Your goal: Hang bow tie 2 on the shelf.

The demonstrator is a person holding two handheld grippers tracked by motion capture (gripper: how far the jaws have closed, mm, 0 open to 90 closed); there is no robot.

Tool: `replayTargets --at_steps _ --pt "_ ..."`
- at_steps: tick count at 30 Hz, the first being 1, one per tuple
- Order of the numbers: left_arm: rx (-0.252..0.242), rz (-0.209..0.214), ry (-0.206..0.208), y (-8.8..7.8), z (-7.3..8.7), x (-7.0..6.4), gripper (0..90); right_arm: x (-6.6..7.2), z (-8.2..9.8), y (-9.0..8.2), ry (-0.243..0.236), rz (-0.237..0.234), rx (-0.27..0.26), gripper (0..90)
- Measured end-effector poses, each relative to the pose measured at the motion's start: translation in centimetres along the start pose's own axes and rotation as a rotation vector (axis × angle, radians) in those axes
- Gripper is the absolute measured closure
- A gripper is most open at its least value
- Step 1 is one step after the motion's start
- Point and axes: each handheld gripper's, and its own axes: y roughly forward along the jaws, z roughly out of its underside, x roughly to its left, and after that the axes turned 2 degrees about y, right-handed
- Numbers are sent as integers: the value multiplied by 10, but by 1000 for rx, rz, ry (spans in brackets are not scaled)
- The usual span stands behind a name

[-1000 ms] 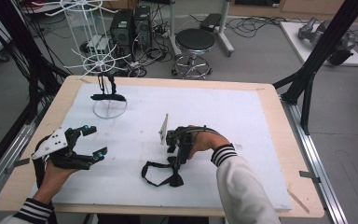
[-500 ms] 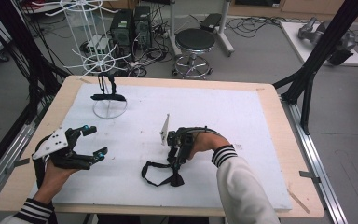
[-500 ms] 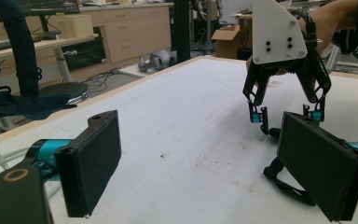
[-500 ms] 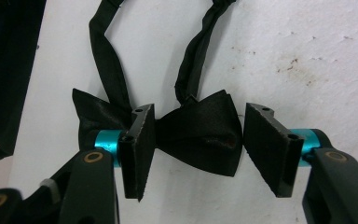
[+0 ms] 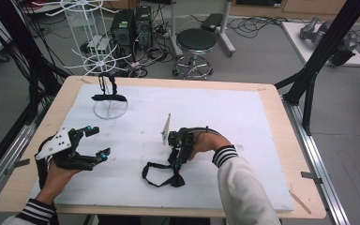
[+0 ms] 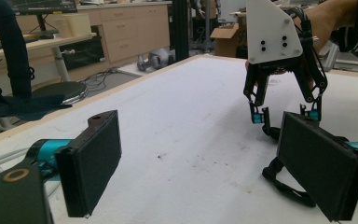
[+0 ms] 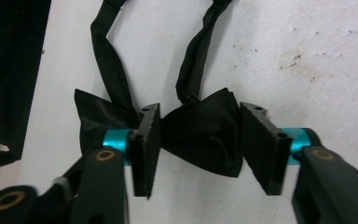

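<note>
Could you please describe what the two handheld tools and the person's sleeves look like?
Each tool is a black linkage frame with turquoise collars behind flat, black, rectangular padded jaws. The left tool carries a pale grey three-cornered plate with dark holes; the right tool has brass-coloured pivot rings. Both cuffs are striped black and white, and the right sleeve is light grey.
</note>
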Motion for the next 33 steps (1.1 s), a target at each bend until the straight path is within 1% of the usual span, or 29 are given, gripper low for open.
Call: replayTargets --at_steps 1,3,5,6,7,8,9,10,11,13,16,19,20,21,25,26,30,31,33 --pt "1 2 -2 0 0 0 142 1 0 0 2 1 0 551" --pt "0 1 -2 0 0 0 142 0 0 -1 -9 14 8 635" --pt "1 0 0 0 0 0 142 -1 0 -2 -11 15 9 674" --pt "2 0 3 -1 0 0 142 0 0 -1 -11 17 14 708" --pt "2 0 1 -1 0 0 142 0 -1 -1 -19 29 22 805" --pt "0 0 2 -1 0 0 143 0 -2 0 -37 43 54 856" --pt "0 -1 0 -1 0 0 142 0 -2 3 -43 39 79 886" --pt "-2 -1 -1 -1 0 -1 142 0 -2 7 -49 34 94 895" --pt "-3 0 0 -1 0 -1 142 1 -2 5 -43 29 86 896" --pt "-2 0 1 -1 0 -1 143 1 -1 5 -39 36 55 899" --pt "-2 -1 -1 -1 0 0 142 1 -1 5 -38 36 58 900" --pt "-3 -1 -2 -1 0 0 143 0 -1 4 -41 45 44 899" --pt "-3 -3 0 -1 0 0 143 0 0 2 -31 50 37 899" --pt "-3 -2 0 -1 0 0 143 0 0 1 -25 43 30 898" --pt "0 0 -1 -1 0 0 143 1 1 -3 -29 54 8 898" --pt "-2 1 -2 -1 0 0 142 1 2 -4 -27 50 1 898" --pt "-1 0 0 0 0 0 143 3 3 -7 -30 55 -9 896" --pt "1 0 0 0 0 0 143 3 3 -8 -32 55 -12 889" --pt "2 3 2 0 0 0 142 5 3 -10 -38 69 -24 833"
